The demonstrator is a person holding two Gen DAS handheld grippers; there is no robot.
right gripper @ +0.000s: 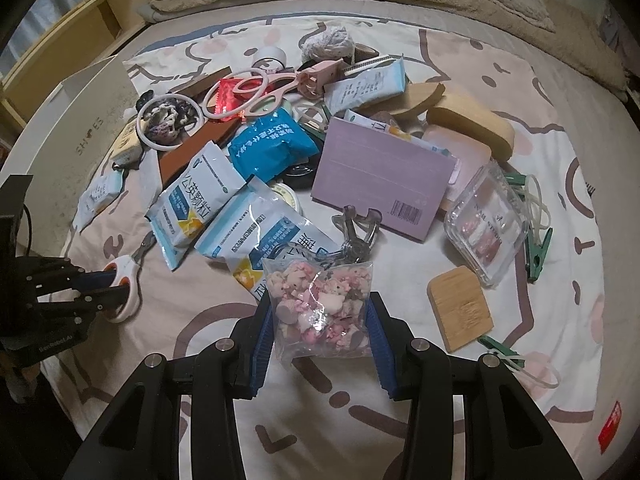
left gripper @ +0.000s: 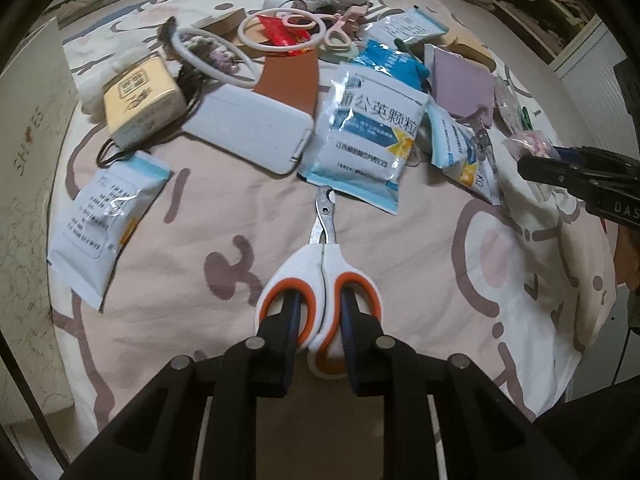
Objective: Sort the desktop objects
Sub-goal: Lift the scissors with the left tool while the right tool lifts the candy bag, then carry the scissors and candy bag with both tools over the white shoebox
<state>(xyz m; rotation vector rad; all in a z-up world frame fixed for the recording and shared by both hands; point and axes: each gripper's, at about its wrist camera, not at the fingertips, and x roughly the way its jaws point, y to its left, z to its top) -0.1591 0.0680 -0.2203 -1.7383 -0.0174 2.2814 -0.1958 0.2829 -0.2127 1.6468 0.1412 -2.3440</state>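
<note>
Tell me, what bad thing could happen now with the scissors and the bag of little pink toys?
The left gripper pinches the scissors with its fingers through the two orange handle loops, so they might swing or slip out when lifted. The right gripper squeezes the clear bag of pink charms by its sides; the soft plastic could slide free, or drag the sachet lying under its far edge.

Bare bedsheet (left gripper: 168,280) is lying open near the cameras, while a dense clutter of sachets (left gripper: 370,128), a purple notebook (right gripper: 380,184) and a clear box (right gripper: 486,224) is blocking the far side.
</note>
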